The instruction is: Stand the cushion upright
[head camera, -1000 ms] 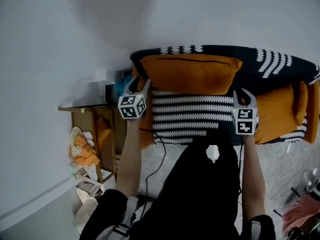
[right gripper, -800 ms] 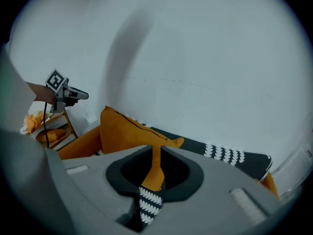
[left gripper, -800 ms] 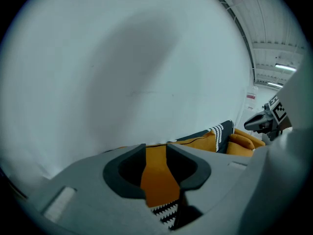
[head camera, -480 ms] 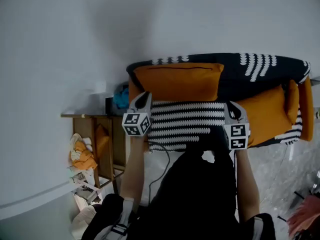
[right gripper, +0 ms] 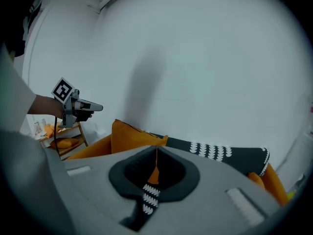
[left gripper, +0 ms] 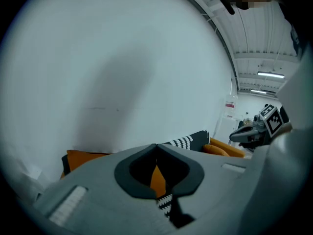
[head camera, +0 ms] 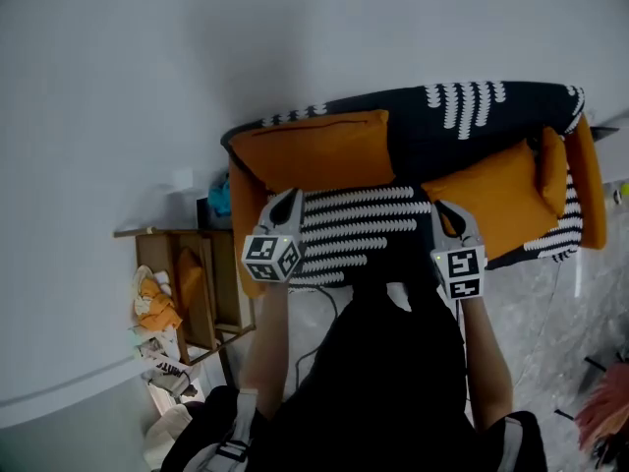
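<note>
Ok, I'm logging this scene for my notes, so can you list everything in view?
cushion: one, orange, upright against the sofa back, left end
second cushion: one, orange, on the seat's right half
sofa: one, orange, against the wall
throw: one, black with white stripes, over the sofa's back and seat
shelf: one, wooden, left of the sofa
cloths: a few, orange and white, on the shelf
wall: white, behind the sofa
left gripper: grey, shut, empty
right gripper: grey, shut, empty
</note>
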The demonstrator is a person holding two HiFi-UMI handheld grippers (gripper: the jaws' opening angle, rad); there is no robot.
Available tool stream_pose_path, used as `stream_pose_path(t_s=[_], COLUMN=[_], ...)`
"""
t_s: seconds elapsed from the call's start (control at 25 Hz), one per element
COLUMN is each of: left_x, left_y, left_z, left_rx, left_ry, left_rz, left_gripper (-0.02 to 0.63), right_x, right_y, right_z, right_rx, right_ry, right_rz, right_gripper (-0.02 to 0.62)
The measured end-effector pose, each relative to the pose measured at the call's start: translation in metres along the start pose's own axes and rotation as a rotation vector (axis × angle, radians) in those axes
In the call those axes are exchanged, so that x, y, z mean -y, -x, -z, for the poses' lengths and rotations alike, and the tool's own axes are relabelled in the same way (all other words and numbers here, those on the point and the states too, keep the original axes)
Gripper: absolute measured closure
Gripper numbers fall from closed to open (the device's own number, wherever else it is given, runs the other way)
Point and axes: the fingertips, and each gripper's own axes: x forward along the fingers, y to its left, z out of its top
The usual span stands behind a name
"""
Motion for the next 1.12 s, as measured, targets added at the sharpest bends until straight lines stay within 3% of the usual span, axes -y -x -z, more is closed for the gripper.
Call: stream_pose_path(t_s=[0.32,0.64,1.12], left_x=[0.119,0.210,0.296], left_y=[-0.009,-0.017,-0.048], left_z=[0.003,0.016,0.037], left_rx=[0.020,0.009,-0.078], left_ry=[0.020,0.021,-0.037], left_rz=[0.028,0.062,0.272], left_gripper=[0.595,0.594,0.594], right_x=[0.072,0.125,0.161], right_y=[0.067,0.114,0.162], right_z=[0.031,0.068,0.105], right_rx=[0.023,0.011,-0.020], right_ry=[0.009,0.009,-0.080], right_rz=[-0.009,-0.003,0.132], right_gripper=[0.591,0.591,0.591])
